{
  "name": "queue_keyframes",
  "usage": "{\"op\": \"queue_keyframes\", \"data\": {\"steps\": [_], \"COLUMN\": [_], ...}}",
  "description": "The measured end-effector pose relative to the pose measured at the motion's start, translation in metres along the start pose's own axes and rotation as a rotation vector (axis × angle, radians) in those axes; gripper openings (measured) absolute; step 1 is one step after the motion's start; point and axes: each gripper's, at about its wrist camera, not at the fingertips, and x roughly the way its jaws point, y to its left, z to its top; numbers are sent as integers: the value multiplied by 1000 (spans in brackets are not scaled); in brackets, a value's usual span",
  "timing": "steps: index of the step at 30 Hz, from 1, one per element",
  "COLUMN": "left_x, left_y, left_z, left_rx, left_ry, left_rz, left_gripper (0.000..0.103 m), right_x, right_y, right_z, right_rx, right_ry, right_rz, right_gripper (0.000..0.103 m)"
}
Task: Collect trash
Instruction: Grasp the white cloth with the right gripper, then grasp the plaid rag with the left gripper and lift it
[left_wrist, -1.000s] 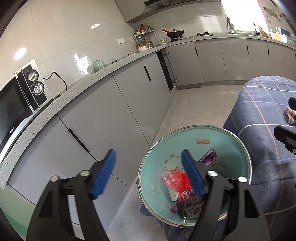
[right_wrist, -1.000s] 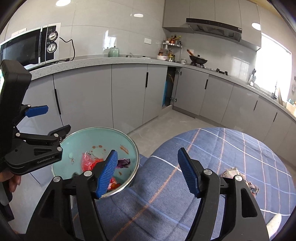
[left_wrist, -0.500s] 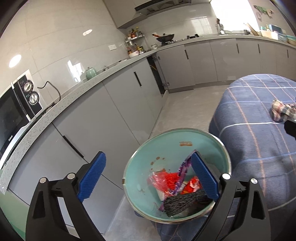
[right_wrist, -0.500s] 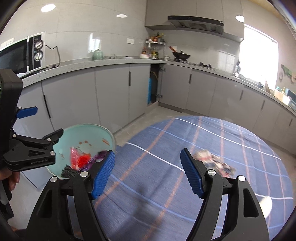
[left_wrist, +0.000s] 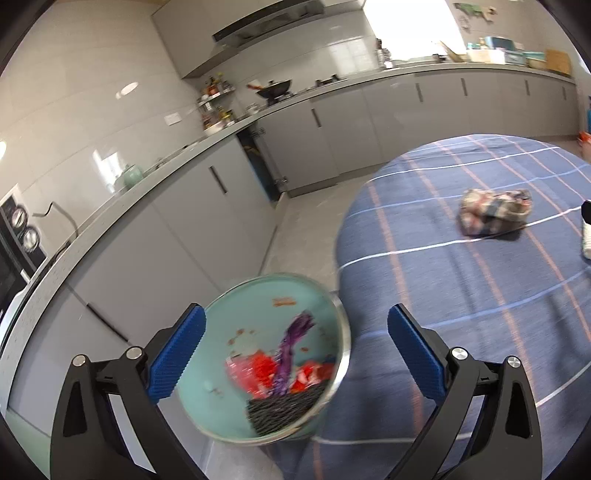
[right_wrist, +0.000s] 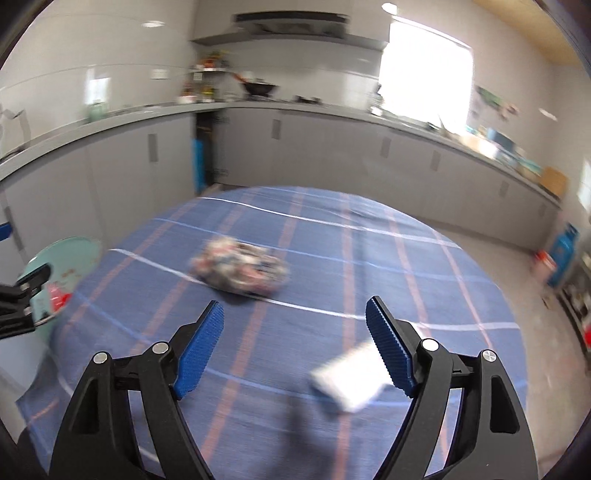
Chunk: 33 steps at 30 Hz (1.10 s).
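Note:
A teal bin with a metal rim stands beside the round table and holds red and purple wrappers and a black mesh piece. My left gripper hovers over it; its jaws are opening wide and grip nothing. A crumpled colourful wad lies mid-table, also visible from the left as the wad. My right gripper hangs above the blue checked cloth just short of the wad, jaws opening and empty. A white packet lies near its right finger. The bin shows at far left.
Grey cabinets under a long counter run along the left and back walls. A microwave sits at the left edge and a wok on the stove. A strip of floor separates table and cabinets. A blue box stands on the floor at right.
Both views have swung right across the table. The wad and the white packet have come into view, the bin has slid to the left, and both grippers' jaws have widened.

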Motion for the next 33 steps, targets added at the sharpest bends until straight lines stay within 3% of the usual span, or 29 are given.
{"op": "queue_keyframes", "data": {"steps": [5, 10, 12, 18, 20, 22, 27, 33], "left_x": [-3, -4, -4, -3, -2, -1, -2, 4], "left_y": [-26, -47, -54, -72, -77, -81, -94, -120], "left_z": [18, 36, 41, 51, 53, 55, 59, 75], "left_rx": [29, 50, 54, 70, 74, 77, 86, 97], "left_ry": [-30, -58, -70, -80, -81, -80, -86, -100], "left_rz": [-47, -80, -89, -116, -124, -132, -159, -203], "left_gripper": [97, 97, 97, 97, 97, 97, 97, 97], "right_x": [8, 14, 20, 29, 30, 30, 25, 16], "right_y": [-38, -54, -58, -66, -64, -60, -60, -76], "right_z": [-5, -12, -16, -25, -26, -26, -22, -7], "right_rx": [106, 166, 189, 227, 214, 193, 166, 155], "right_ry": [55, 113, 145, 220, 232, 230, 201, 124], "right_rz": [-78, -98, -88, -42, -26, -17, -8, -77], "right_gripper": [78, 77, 71, 37, 15, 6, 3, 2]}}
